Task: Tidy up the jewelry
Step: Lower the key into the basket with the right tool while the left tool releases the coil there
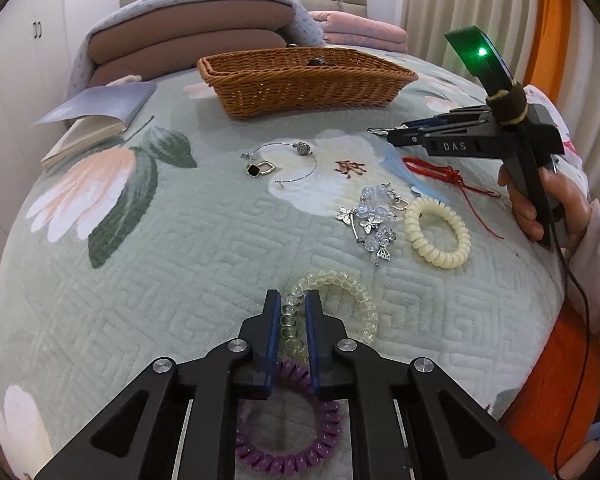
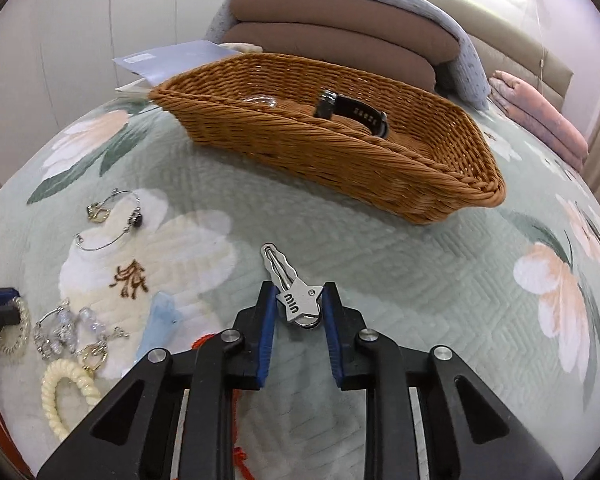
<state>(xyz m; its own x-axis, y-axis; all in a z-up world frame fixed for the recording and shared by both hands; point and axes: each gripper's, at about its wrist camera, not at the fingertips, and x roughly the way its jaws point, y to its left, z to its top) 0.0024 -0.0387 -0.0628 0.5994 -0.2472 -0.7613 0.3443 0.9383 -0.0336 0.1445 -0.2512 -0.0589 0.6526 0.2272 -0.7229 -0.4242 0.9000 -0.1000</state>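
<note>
Bed (image 1: 148, 264) covered with a pale green quilted spread, flower print. Left gripper (image 1: 293, 312) points down at the near edge of the spread; its jaws are clamped on one side of a clear coil hair tie (image 1: 340, 292), the blue pads pressing the coil from both sides. A purple coil hair tie (image 1: 292, 440) lies just behind it, partly under the gripper body and touching the clear one. Right gripper (image 2: 299, 300) is held by a hand (image 1: 548, 208) at the right side of the bed; its jaws are closed on the wide end of a silver hair clip (image 2: 296, 300), the clip's thin end sticking forward over the spread toward the basket. Wicker basket (image 2: 380, 176) sits farther up the bed, near the pillows (image 1: 188, 40); inside it a black watch (image 2: 352, 114) and something clear that I cannot make out. Loose on the spread between the grippers and the basket: a wire bangle with a bead (image 1: 296, 160), a cluster of crystal and butterfly pieces (image 1: 372, 220), a cream coil hair tie (image 1: 436, 232) just beside that cluster, and a red cord (image 1: 444, 172) near the right gripper. An open book (image 1: 96, 116) lies at the left, well apart from the jewelry.
</note>
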